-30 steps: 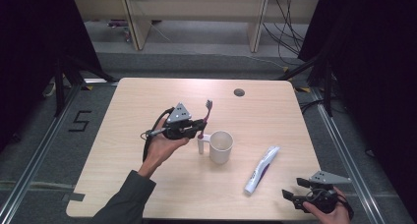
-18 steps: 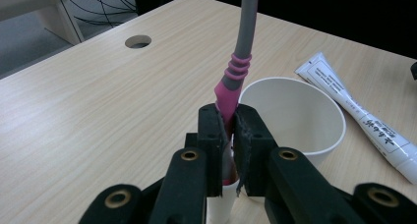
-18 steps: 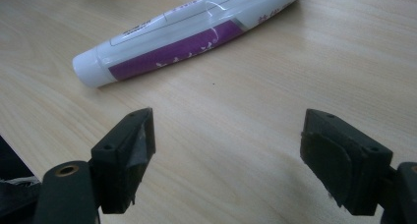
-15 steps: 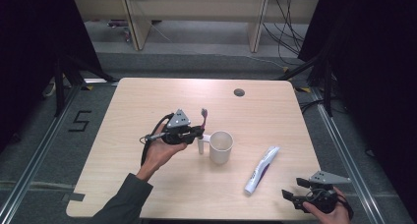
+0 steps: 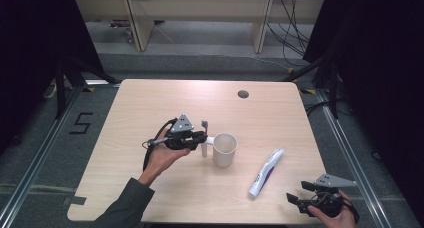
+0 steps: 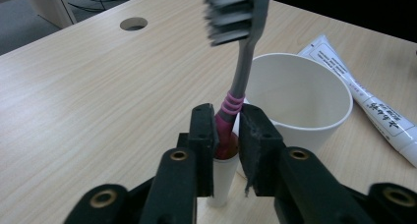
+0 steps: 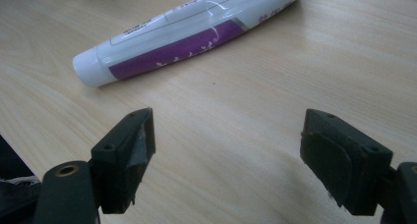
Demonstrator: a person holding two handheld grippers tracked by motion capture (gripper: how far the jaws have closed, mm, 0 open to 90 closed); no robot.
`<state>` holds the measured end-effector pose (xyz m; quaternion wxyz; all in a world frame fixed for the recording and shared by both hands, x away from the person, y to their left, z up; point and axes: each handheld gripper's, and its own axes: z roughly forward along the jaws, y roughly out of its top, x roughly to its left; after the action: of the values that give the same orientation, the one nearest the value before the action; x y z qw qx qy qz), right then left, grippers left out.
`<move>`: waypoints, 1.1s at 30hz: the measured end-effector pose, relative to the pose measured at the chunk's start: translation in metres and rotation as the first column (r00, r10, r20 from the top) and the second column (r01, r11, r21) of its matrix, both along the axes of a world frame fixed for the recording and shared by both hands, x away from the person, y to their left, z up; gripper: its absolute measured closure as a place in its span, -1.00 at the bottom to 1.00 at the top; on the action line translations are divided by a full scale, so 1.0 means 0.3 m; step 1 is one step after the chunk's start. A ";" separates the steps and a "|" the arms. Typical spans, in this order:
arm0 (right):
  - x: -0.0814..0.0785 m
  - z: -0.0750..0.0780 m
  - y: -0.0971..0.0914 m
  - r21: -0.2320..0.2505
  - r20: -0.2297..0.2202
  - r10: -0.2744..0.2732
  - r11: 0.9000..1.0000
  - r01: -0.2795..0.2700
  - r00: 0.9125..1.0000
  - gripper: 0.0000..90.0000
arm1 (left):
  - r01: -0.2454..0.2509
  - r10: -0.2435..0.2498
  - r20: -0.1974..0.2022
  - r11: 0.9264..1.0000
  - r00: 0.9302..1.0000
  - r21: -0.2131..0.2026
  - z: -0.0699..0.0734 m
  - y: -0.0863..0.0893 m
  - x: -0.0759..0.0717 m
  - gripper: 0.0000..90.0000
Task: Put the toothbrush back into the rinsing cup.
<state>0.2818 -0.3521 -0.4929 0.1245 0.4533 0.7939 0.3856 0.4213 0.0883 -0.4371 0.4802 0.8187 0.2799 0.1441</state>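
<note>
Each black hand-held gripper, left point(image 5: 199, 138) and right point(image 5: 295, 200), carries a grey three-cornered plate, brass-ringed screw holes and a black cable; a dark sleeve point(image 5: 127, 208) at lower left.

The high view looks forward and down from above the person's side, taking in the whole tabletop point(image 5: 150, 108) from afar. The left gripper view sits close behind its jaws, facing the toothbrush point(image 6: 236, 81) and cup point(image 6: 300, 106), which the high view shares. The right gripper view looks low across the wood at the toothpaste tube point(image 7: 192, 30), also seen in both others.
</note>
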 end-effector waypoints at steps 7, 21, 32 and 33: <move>0.000 0.000 0.000 0.001 0.000 -0.002 1.000 0.002 1.000 -0.51 | -0.018 0.018 0.004 1.000 1.000 -0.004 0.020 0.023 -0.016 0.33; 0.000 0.000 -0.001 0.002 -0.004 -0.001 1.000 0.001 1.000 -0.51 | -0.043 0.043 -0.004 0.999 0.999 0.015 0.046 0.077 -0.080 -0.11; 0.001 -0.001 0.000 0.001 0.003 -0.005 1.000 0.005 1.000 -0.51 | -0.040 0.041 -0.027 0.999 0.999 0.016 0.012 0.118 -0.137 -0.21; 0.001 -0.001 0.000 0.003 -0.002 -0.005 1.000 0.005 1.000 -0.51 | -0.037 0.037 -0.025 0.999 0.999 0.015 0.008 0.121 -0.141 -0.22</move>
<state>0.2819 -0.3520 -0.4931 0.1240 0.4560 0.7923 0.3859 0.3791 0.1246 -0.4346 0.4681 0.8186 0.2999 0.1446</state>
